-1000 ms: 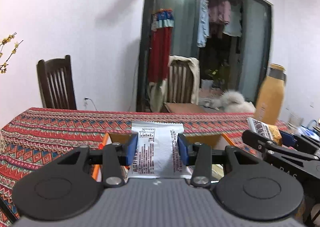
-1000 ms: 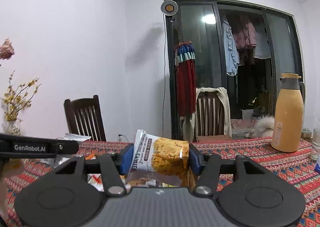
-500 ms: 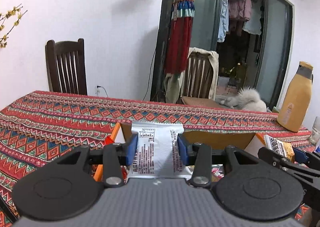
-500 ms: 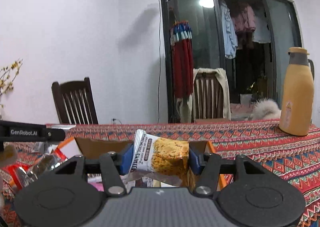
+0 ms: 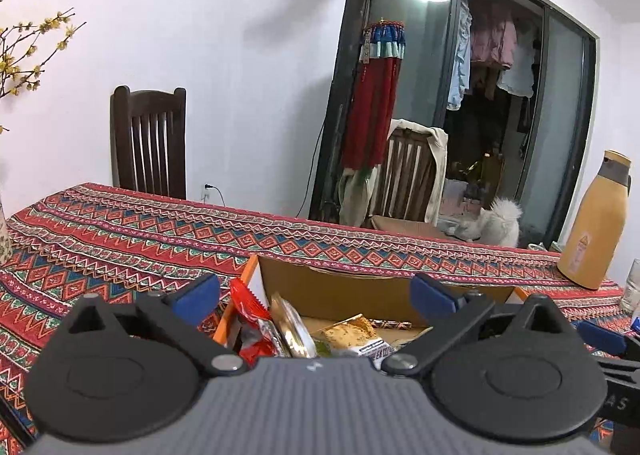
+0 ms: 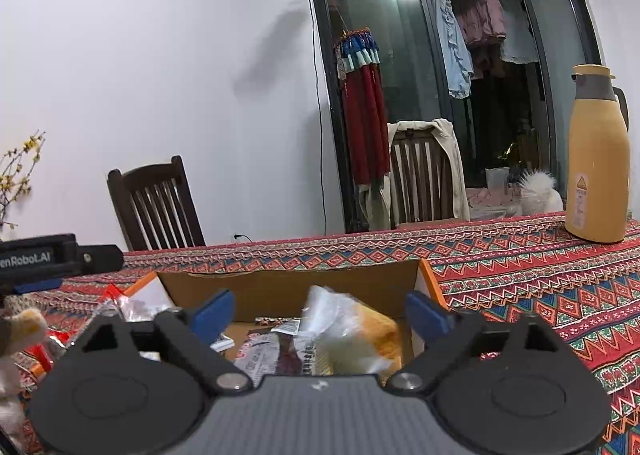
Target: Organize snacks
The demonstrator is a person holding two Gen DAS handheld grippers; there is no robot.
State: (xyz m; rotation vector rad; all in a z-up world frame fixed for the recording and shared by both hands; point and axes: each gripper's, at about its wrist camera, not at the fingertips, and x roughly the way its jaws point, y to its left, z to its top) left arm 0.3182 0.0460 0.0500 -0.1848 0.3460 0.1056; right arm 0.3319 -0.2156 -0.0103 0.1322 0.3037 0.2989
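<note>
Both hand-held grippers, left [image 5: 316,293] and right [image 6: 320,313], have just sprung wide open, empty, over the cardboard box [image 5: 340,289].

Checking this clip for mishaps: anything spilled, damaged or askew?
Nothing spilled or damaged. The snack packets lie jumbled at odd angles inside the cardboard box; one yellow packet looks blurred, apparently dropping in.
</note>
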